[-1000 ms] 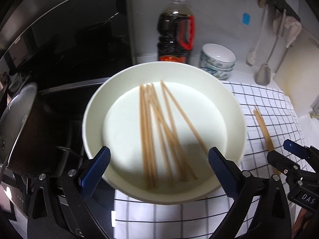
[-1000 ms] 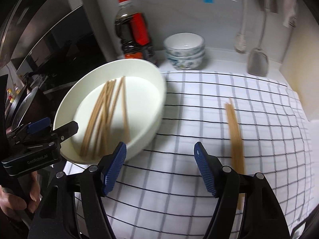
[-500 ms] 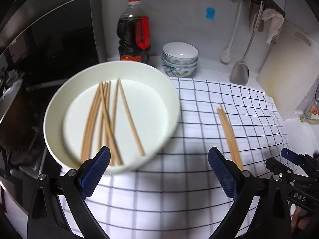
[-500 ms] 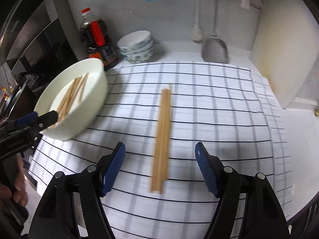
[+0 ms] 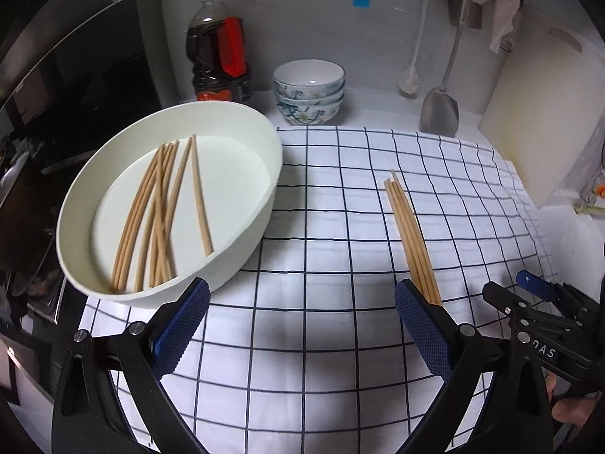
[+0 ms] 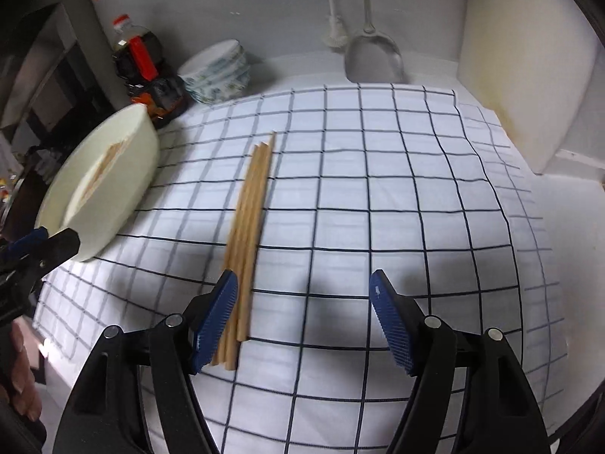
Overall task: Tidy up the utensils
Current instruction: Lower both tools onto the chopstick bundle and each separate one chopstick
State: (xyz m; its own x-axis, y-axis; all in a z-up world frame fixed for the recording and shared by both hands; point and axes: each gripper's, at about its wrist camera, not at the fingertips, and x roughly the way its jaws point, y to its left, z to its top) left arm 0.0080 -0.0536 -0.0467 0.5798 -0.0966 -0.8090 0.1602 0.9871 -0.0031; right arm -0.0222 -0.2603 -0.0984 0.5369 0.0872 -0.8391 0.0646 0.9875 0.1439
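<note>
Where cloth [image 6: 378, 196] lies bare, open tools [image 6: 302, 317].

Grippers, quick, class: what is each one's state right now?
Left gripper: open, holding nothing.
Right gripper: open, holding nothing; chopsticks lie beside its left finger.

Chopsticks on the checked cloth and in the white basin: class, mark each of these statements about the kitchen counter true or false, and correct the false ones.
1. A bundle of chopsticks lies on the checked cloth. True.
2. The white basin holds no chopsticks. False: several loose chopsticks lie inside it.
3. The right gripper is clamped on the bundle. False: its jaws stand apart and the bundle lies on the cloth by the left finger.
4. The stacked patterned bowls stand beside the dark bottle. True.
5. The left gripper carries the basin. False: its jaws are open and empty.
</note>
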